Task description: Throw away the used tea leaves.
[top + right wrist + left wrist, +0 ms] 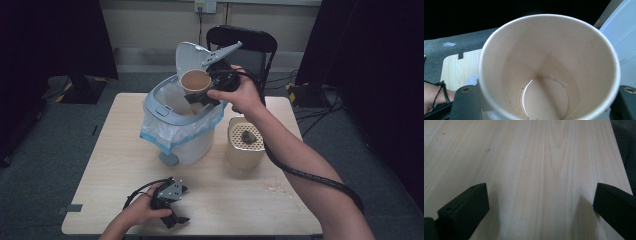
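The right gripper holds a paper cup. Its two black jaws press on the sides of the cup, one on each side. The cup is up in the air, right over the open mouth of the white bin. It is tipped, so its open top faces the high view camera. In the right gripper view you look straight into the cup, and it is empty, with a few tiny specks at the bottom.

The bin stands near the far edge of the tabletop, about in the middle. Its lid stands up behind the cup. A blue and white bag lines the bin and folds over its rim.

Just beside the bin, toward the right edge of the tabletop, stands a see-through tub with a top full of little holes. A small dark lump lies on that top.

The left gripper rests at the near edge of the tabletop, held by the left hand. Its jaws stand wide apart with nothing between them, just bare wood.
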`<action>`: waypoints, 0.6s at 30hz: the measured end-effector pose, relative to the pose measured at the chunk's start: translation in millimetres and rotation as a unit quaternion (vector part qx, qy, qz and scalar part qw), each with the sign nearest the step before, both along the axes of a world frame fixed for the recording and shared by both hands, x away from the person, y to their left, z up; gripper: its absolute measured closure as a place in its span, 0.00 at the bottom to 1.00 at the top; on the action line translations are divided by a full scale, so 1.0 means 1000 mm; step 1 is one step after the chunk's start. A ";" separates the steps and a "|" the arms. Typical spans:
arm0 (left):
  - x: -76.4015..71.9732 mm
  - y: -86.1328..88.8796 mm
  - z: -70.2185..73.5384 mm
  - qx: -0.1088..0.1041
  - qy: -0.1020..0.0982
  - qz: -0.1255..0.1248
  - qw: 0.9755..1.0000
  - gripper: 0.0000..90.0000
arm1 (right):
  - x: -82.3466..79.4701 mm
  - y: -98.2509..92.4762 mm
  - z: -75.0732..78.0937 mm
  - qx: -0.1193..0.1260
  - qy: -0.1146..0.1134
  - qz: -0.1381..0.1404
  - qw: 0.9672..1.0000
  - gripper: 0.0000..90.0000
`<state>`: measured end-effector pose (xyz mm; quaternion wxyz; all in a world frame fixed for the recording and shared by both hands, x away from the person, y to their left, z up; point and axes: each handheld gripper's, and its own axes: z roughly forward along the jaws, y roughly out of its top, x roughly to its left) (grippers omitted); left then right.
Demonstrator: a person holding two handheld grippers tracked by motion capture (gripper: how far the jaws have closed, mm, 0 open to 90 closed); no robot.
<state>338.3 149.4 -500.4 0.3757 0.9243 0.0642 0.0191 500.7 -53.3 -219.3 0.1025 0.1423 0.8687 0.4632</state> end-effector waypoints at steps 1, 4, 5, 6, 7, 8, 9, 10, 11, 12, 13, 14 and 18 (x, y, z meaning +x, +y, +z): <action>0.000 0.000 0.000 0.002 0.000 0.000 1.000 0.00 | 0.000 0.001 -0.001 0.001 -0.002 -0.004 1.000 0.30; 0.000 0.000 0.000 -0.005 -0.001 -0.001 1.000 0.00 | 0.002 0.005 -0.002 0.005 -0.003 -0.006 1.000 0.30; 0.000 0.000 0.000 -0.004 0.000 -0.001 1.000 0.00 | 0.002 0.006 -0.003 0.005 -0.004 -0.007 1.000 0.30; 0.000 -0.001 0.000 -0.005 -0.001 -0.001 1.000 0.00 | 0.003 0.007 -0.003 0.002 -0.005 -0.008 1.000 0.30; 0.000 0.000 -0.001 -0.007 0.000 0.000 1.000 0.00 | 0.003 0.008 -0.004 0.003 -0.007 -0.013 1.000 0.30; 0.000 -0.001 -0.001 -0.010 -0.001 -0.001 1.000 0.00 | 0.004 0.009 -0.004 0.004 -0.008 -0.015 1.000 0.30; 0.000 -0.001 -0.001 -0.009 -0.001 -0.001 1.000 0.00 | 0.005 0.009 -0.004 0.005 -0.005 -0.015 1.000 0.30; 0.000 -0.001 -0.001 -0.010 -0.001 -0.001 1.000 0.00 | 0.005 0.010 -0.005 0.006 -0.007 -0.018 1.000 0.30; 0.000 -0.001 -0.001 -0.009 -0.001 -0.001 1.000 0.00 | 0.006 0.011 -0.006 0.007 -0.007 -0.019 1.000 0.30; 0.000 -0.001 -0.001 -0.009 -0.001 -0.001 1.000 0.00 | 0.007 0.012 -0.006 0.007 -0.006 -0.020 1.000 0.30; 0.000 -0.001 -0.001 -0.009 0.000 -0.001 1.000 0.00 | 0.008 0.012 -0.007 0.007 -0.007 -0.023 1.000 0.30; 0.000 -0.001 -0.001 -0.009 -0.001 -0.001 1.000 0.00 | 0.009 0.013 -0.008 0.008 -0.006 -0.022 1.000 0.30; 0.000 -0.001 -0.001 -0.010 -0.001 -0.001 1.000 0.00 | 0.012 0.016 -0.012 0.003 -0.009 -0.028 1.000 0.30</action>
